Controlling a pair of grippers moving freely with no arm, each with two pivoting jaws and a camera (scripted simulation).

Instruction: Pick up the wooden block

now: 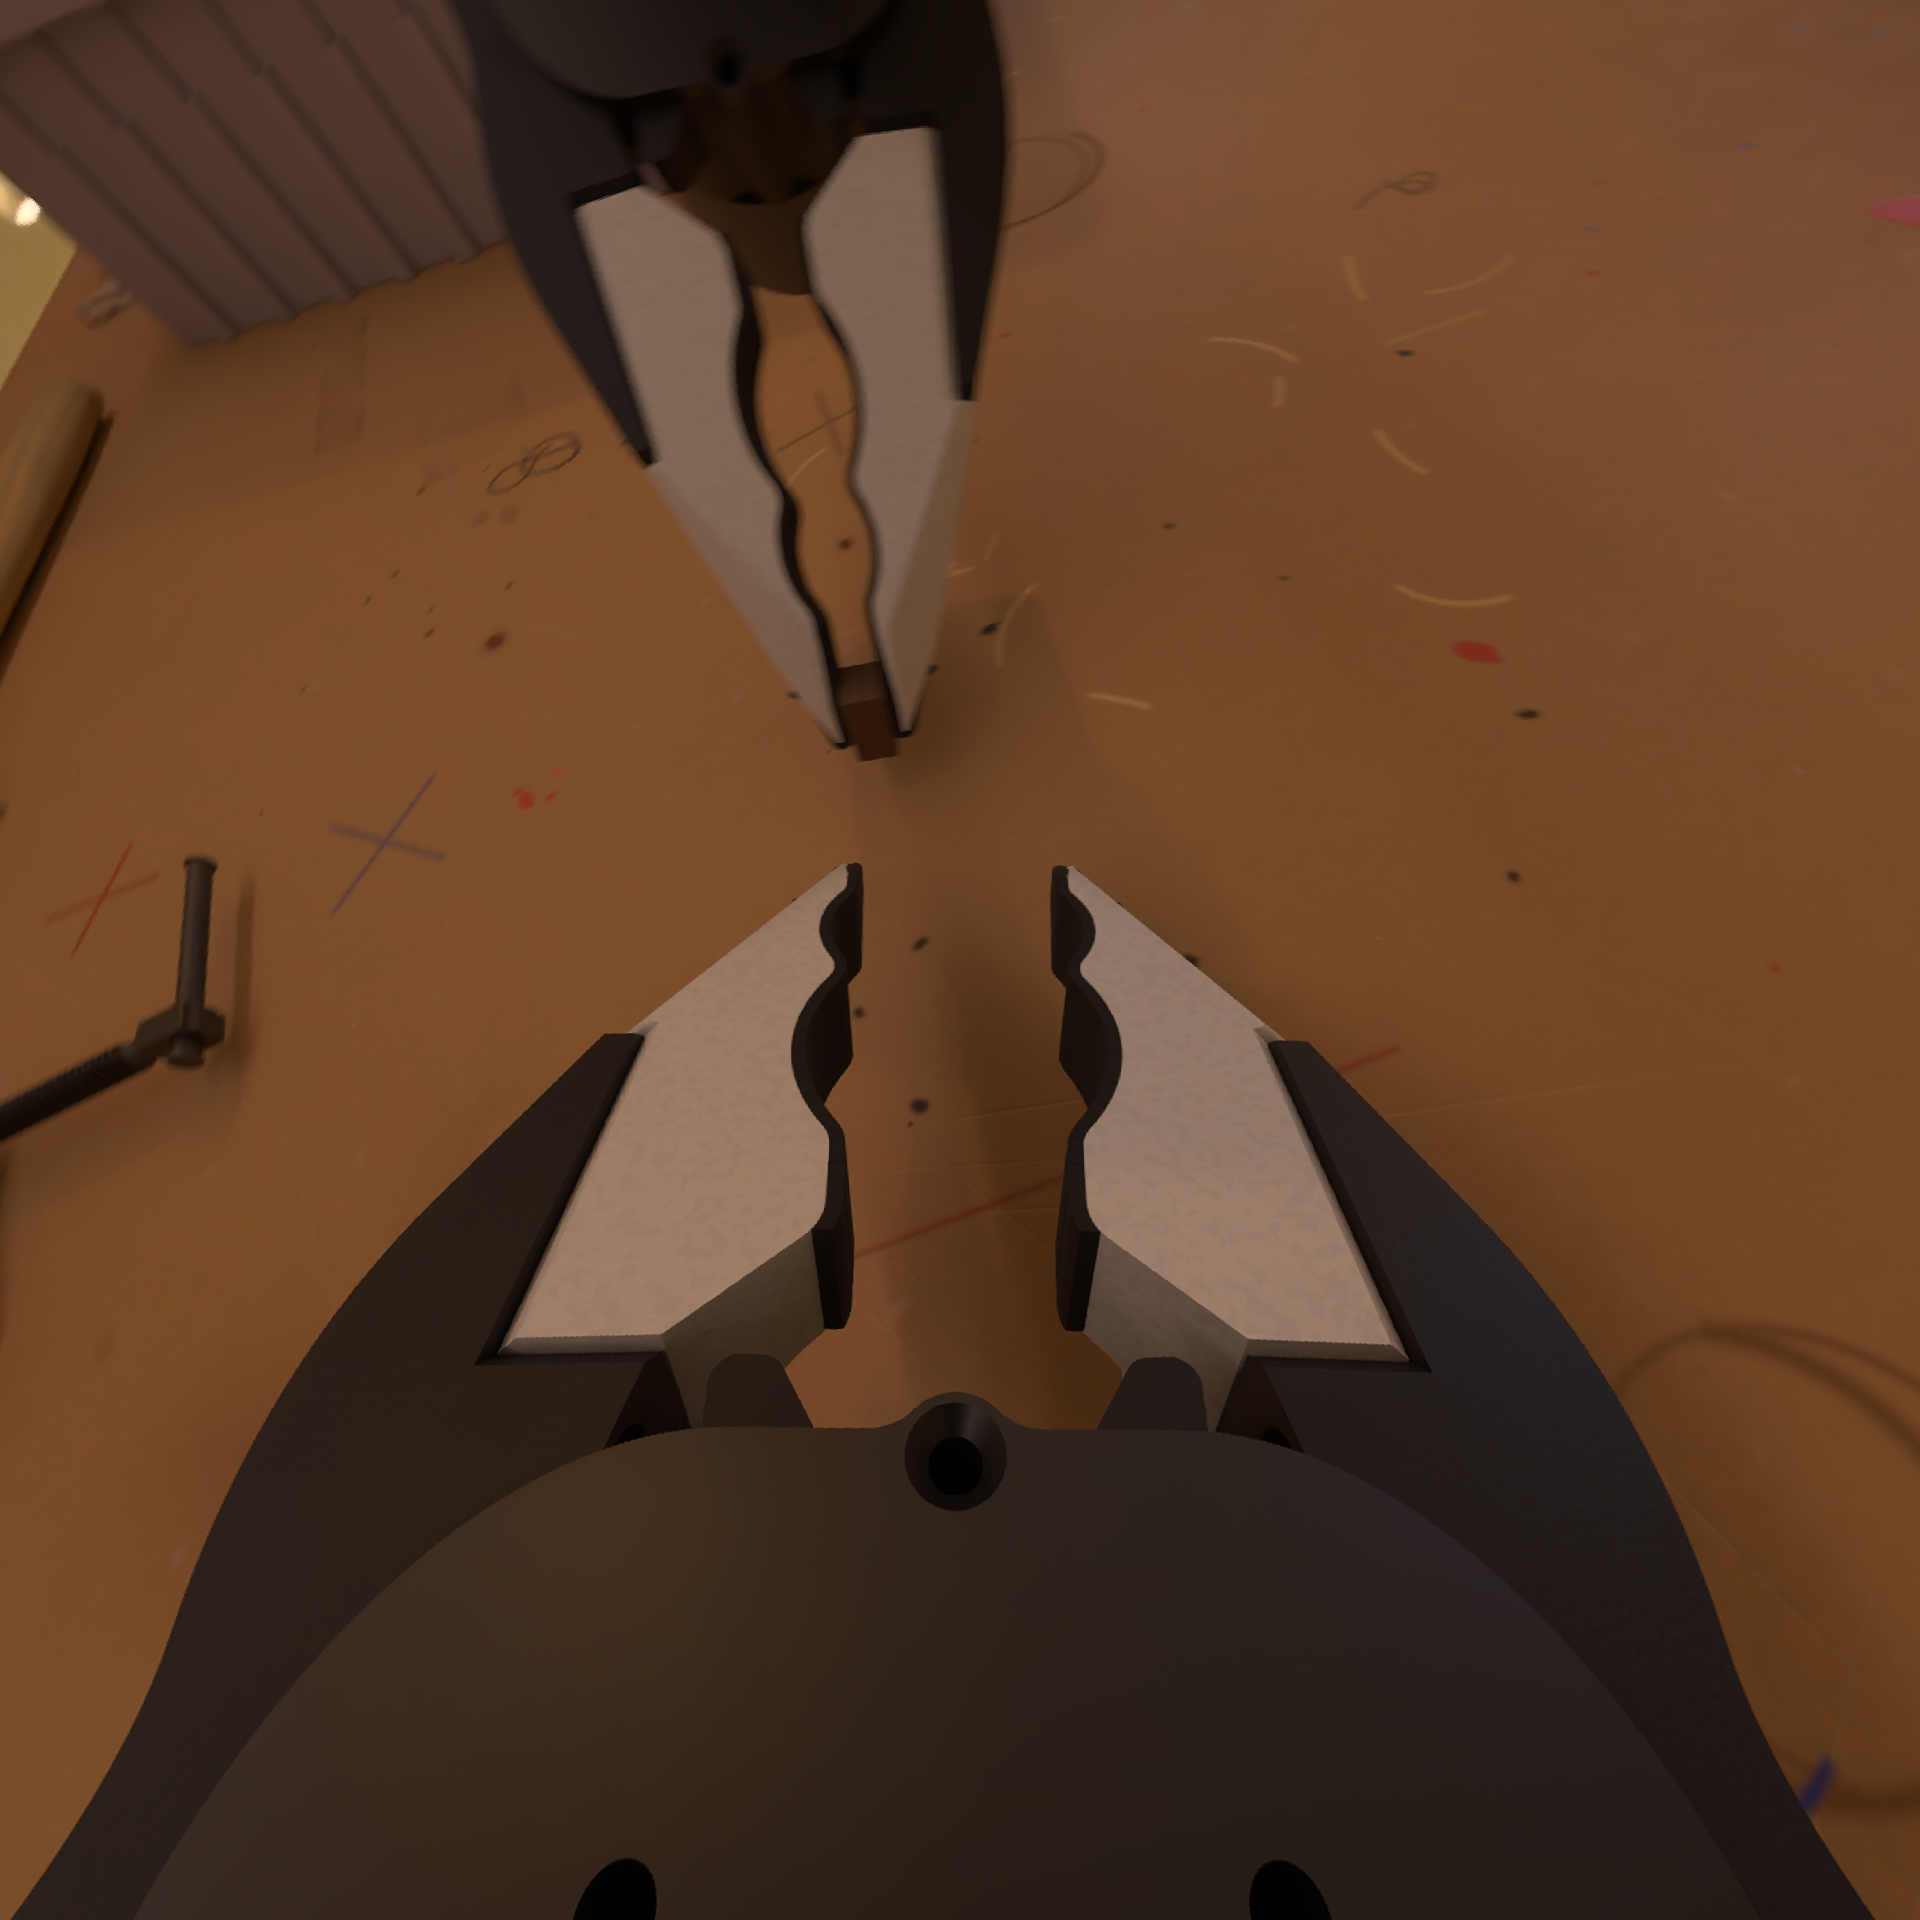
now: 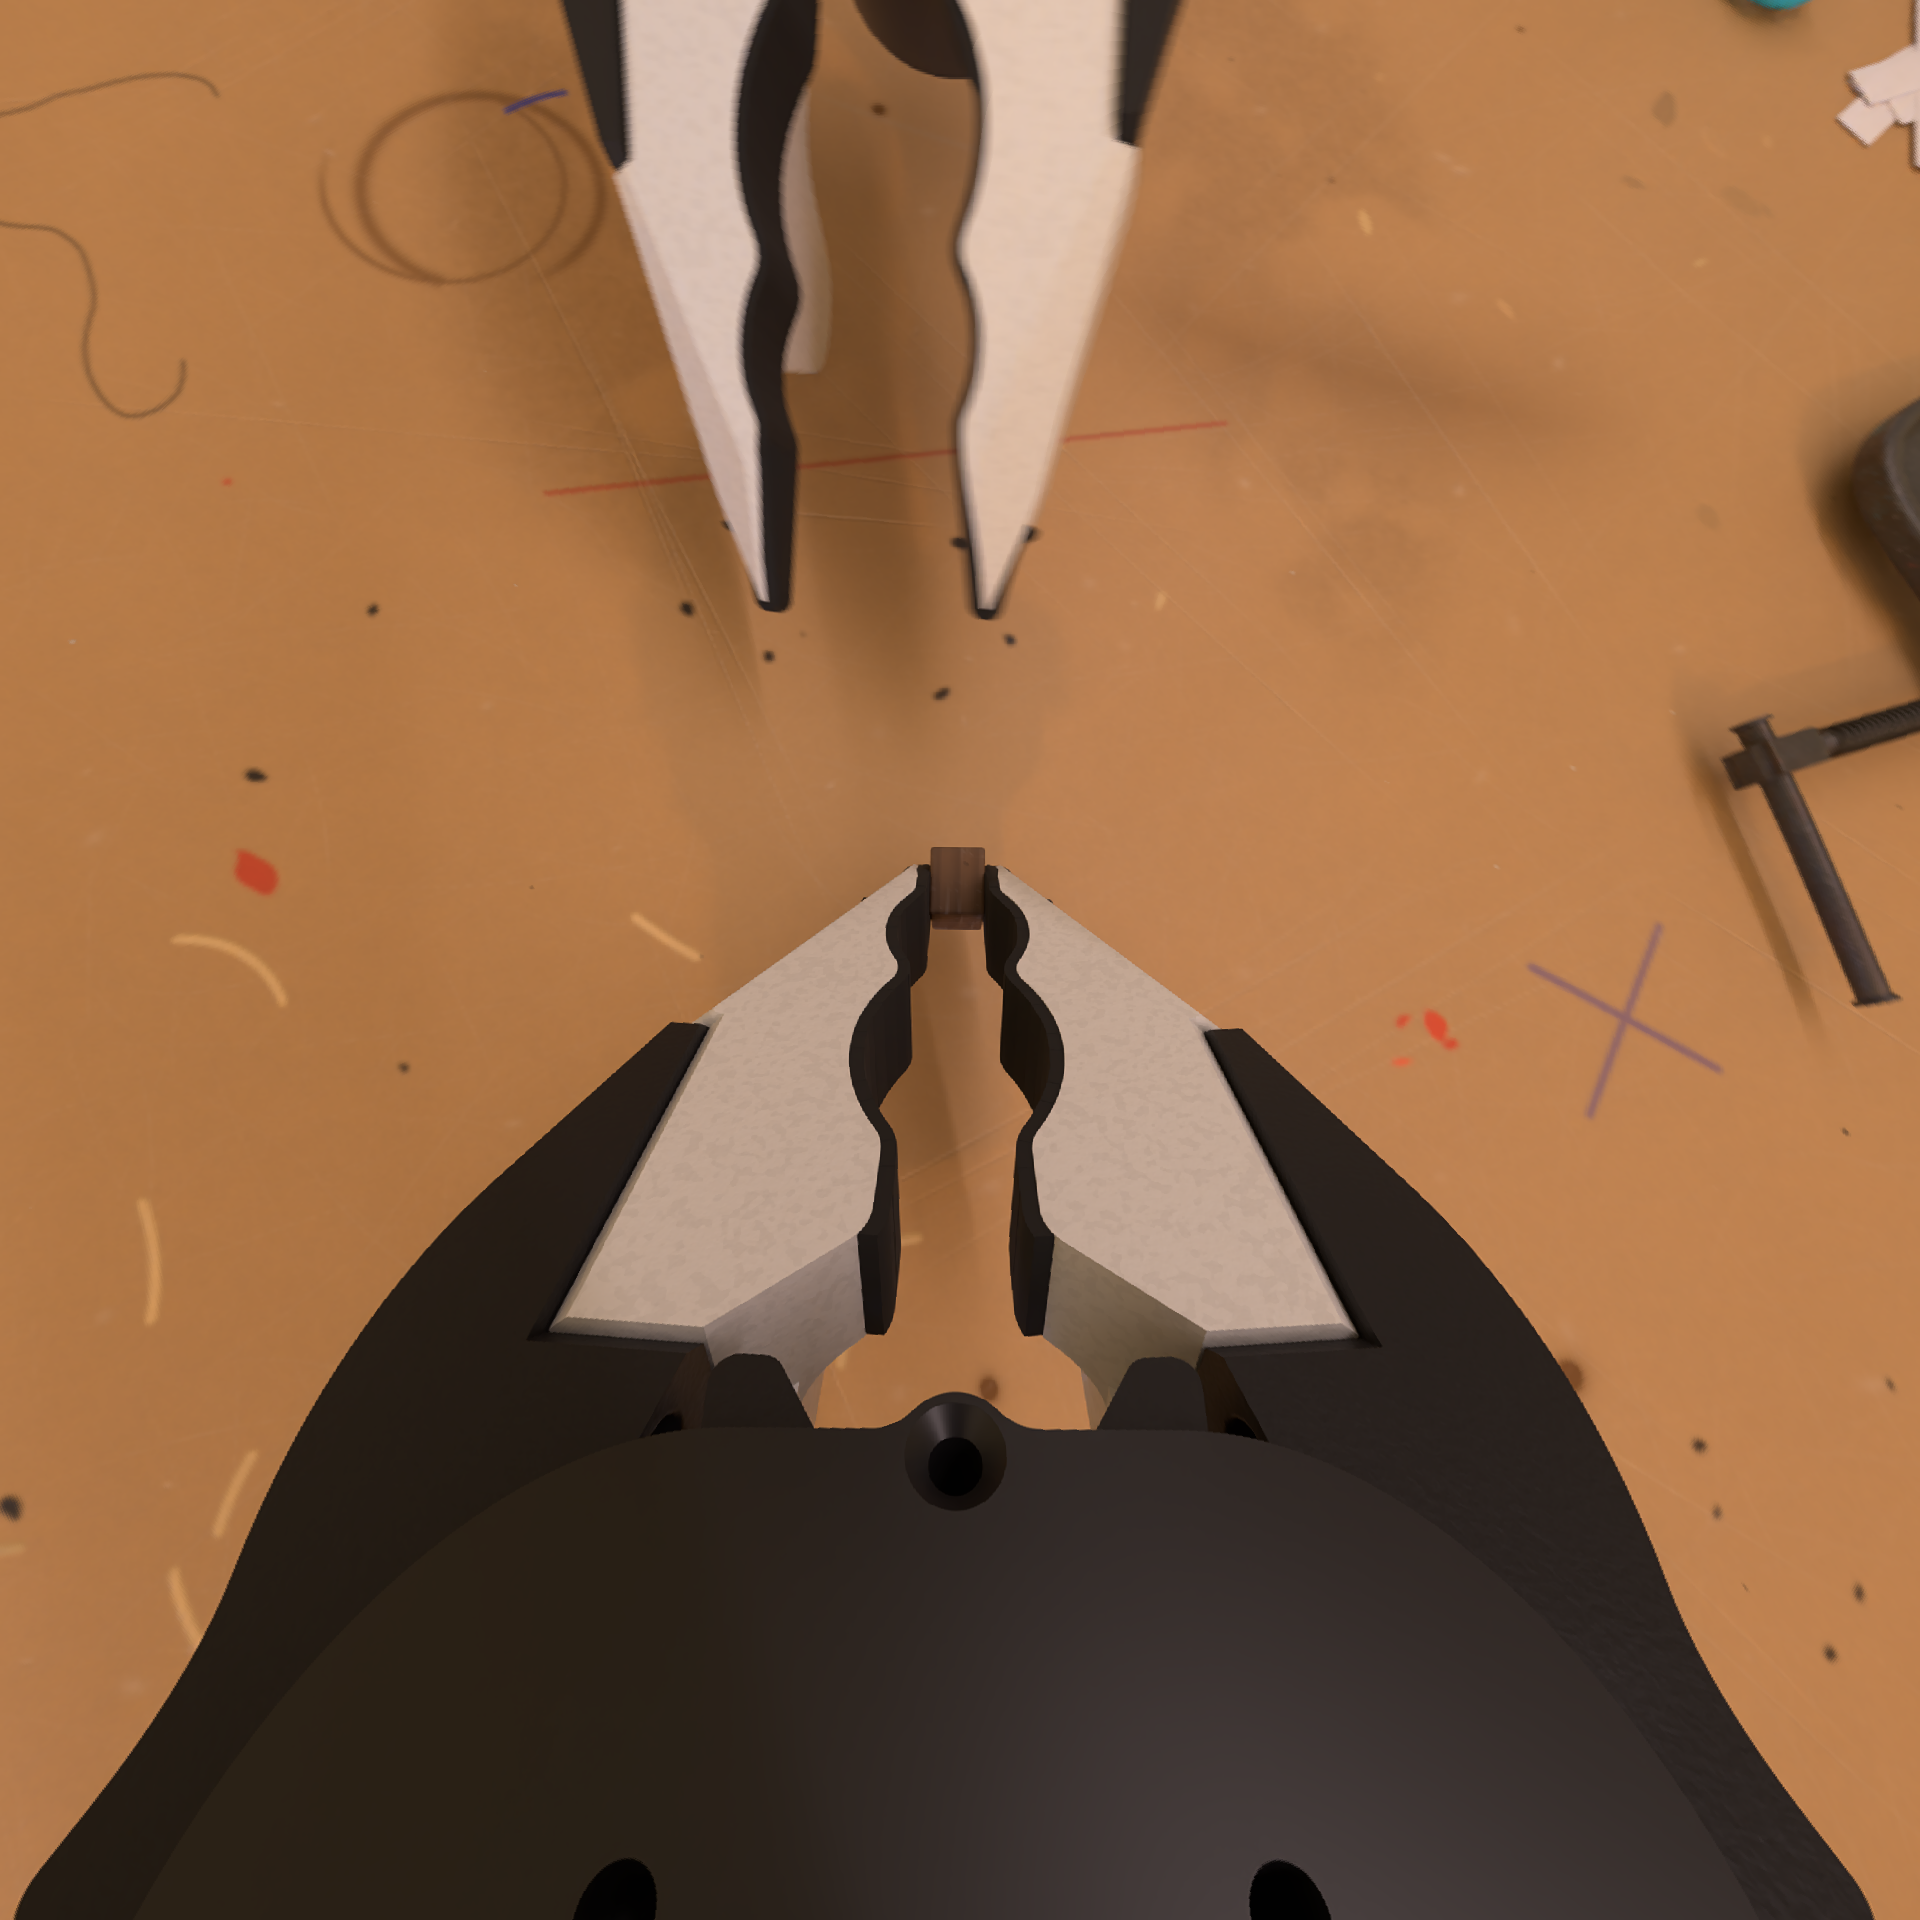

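The wooden block (image 2: 957,886) is a small brown cube. My right gripper (image 2: 957,881) is shut on it at the fingertips. In the left wrist view the block (image 1: 869,709) shows between the right gripper's tips (image 1: 871,727), close to the brown tabletop; I cannot tell if it touches. My left gripper (image 1: 956,878) is open and empty, facing the right gripper a short way from the block. It also shows in the right wrist view (image 2: 881,605), open, beyond the block.
A dark metal clamp lies on the tabletop (image 1: 156,1029), also at the right in the right wrist view (image 2: 1808,831). A ribbed grey box (image 1: 239,166) stands at the far left. White paper scraps (image 2: 1886,109) lie at the top right.
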